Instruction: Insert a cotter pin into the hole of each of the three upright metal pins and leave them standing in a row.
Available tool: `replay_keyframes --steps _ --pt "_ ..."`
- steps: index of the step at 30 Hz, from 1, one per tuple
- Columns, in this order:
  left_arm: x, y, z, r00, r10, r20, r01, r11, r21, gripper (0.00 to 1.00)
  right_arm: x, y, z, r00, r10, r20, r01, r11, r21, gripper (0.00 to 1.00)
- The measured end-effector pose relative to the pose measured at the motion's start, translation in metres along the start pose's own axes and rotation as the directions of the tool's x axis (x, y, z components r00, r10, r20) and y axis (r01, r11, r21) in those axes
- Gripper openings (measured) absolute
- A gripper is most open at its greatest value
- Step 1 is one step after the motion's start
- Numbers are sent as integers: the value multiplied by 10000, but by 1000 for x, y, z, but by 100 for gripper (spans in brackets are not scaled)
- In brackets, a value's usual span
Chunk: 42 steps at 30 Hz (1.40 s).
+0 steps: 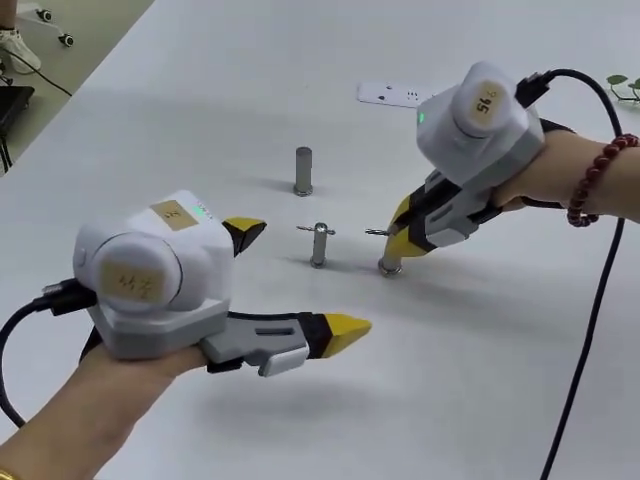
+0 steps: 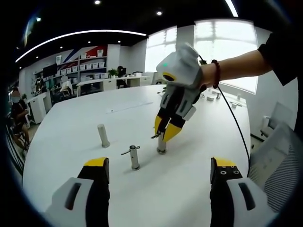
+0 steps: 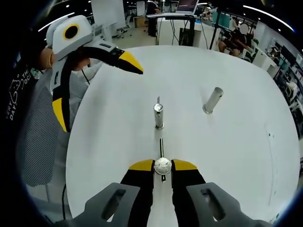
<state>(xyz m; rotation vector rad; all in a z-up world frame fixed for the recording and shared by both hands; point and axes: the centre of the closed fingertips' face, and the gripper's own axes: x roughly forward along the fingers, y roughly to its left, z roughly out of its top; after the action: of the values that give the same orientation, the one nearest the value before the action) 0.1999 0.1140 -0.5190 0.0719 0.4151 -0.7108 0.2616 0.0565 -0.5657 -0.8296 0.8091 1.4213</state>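
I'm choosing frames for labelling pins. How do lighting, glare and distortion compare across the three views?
Head view: soft even light, a faint shadow beside the far pin, little distortion. Left gripper view: fisheye curves the table; windows are blown out. Right gripper view: the nearest pin's top glares white; the table edge bows.

The nearest pin [image 1: 390, 266], between my right claw's [image 3: 163, 165] matt yellow plastic tips, is smooth bright metal with a polished top. The cotter pin [image 3: 161, 145] just ahead is thin shiny wire. Beyond it the table [image 3: 246, 142] looks white, smooth and matt. My left claw's [image 1: 300, 280] shell is satin grey plastic.
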Motion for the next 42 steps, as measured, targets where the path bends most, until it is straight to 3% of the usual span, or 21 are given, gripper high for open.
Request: replay_keyframes --steps 27,31,39,42 --pt "0 2 -2 9999 -137 -24 137 9999 -47 94 8 -3 -5 9999 150 18 -150 9999 12 9" --pt "-1 2 -3 9999 -146 -59 146 9999 -47 95 9 -3 -7 10000 88 -19 -88 10000 43 15" --pt "-1 3 -1 10000 -82 -13 82 10000 -42 99 -1 -5 7 9955 -353 884 262 9945 1013 21" --pt "-1 3 -2 10000 -68 -73 67 10000 -43 99 -7 -9 23 9811 -809 1758 551 9876 1471 23"
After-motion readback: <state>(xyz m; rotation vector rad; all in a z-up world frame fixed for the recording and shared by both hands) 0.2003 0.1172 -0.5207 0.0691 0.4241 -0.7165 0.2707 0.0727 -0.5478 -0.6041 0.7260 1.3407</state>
